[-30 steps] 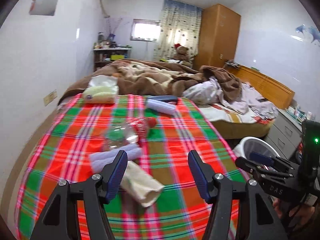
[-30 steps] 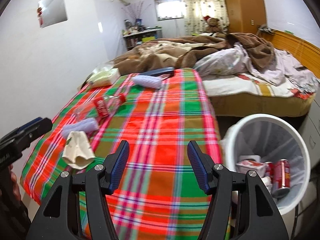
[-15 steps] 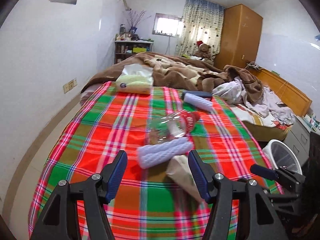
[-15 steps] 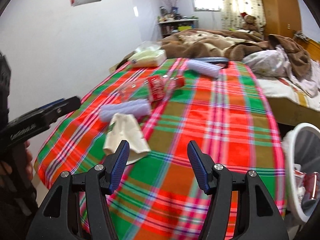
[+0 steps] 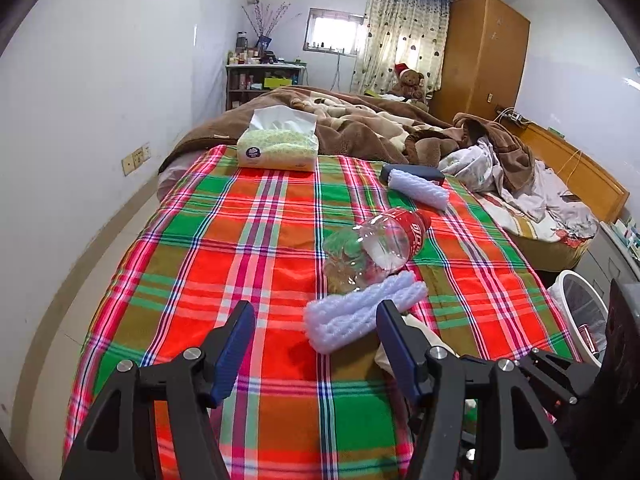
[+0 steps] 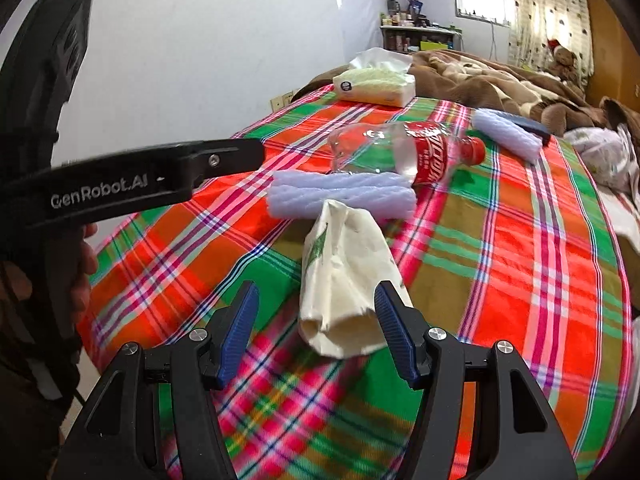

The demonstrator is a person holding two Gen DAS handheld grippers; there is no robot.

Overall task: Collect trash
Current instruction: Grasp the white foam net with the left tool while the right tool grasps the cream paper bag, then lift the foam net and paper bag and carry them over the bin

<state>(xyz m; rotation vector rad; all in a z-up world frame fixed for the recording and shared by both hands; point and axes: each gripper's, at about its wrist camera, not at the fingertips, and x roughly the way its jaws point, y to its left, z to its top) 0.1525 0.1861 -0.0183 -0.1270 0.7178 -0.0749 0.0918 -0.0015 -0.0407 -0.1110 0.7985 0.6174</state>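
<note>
Both grippers had swung from the bin side toward the bed's near edge, the left gripper (image 5: 316,344) standing half open and empty over the soft foam wrap (image 5: 362,314). Beside it the right gripper (image 6: 316,330), likewise empty, straddled a light, crushable paper bag (image 6: 346,280); pinching mid-body looked safest.

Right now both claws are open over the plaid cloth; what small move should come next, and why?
Probably ease the right claw forward and down, then close on the cream paper bag. The bag lies nearest, between the open fingers but not yet pinched, while the foam roll and the plastic bottle lie beyond it.
</note>
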